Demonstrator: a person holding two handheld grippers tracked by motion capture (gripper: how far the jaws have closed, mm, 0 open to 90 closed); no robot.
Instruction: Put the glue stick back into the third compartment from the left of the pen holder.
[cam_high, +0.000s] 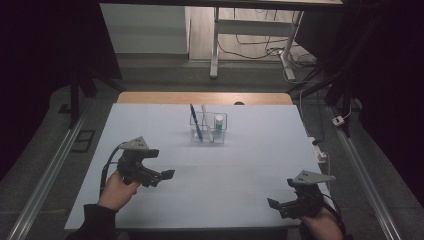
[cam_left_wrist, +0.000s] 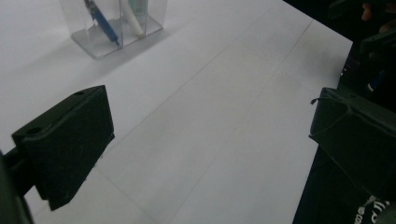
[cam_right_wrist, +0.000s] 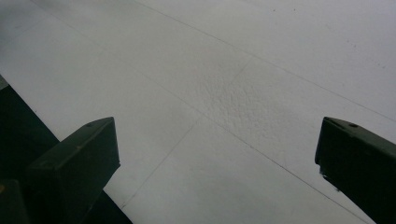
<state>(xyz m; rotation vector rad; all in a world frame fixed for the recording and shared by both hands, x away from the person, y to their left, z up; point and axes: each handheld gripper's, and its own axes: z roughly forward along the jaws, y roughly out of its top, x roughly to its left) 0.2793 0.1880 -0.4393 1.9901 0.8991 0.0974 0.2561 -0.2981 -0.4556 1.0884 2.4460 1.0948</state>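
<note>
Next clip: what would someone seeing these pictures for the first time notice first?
Probably the clear holder standing alone at the middle of the white table, with a blue pen, a white stick and a small green-and-white tube upright in it. Then the two black tools: the left tool held near the table's left side, the right tool at the near right corner, both open and holding nothing.

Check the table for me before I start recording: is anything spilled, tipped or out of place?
Nothing stands out. The clear holder stands upright on the white table cover, with the blue pen leaning inside it. The left gripper and right gripper are open and empty.
</note>
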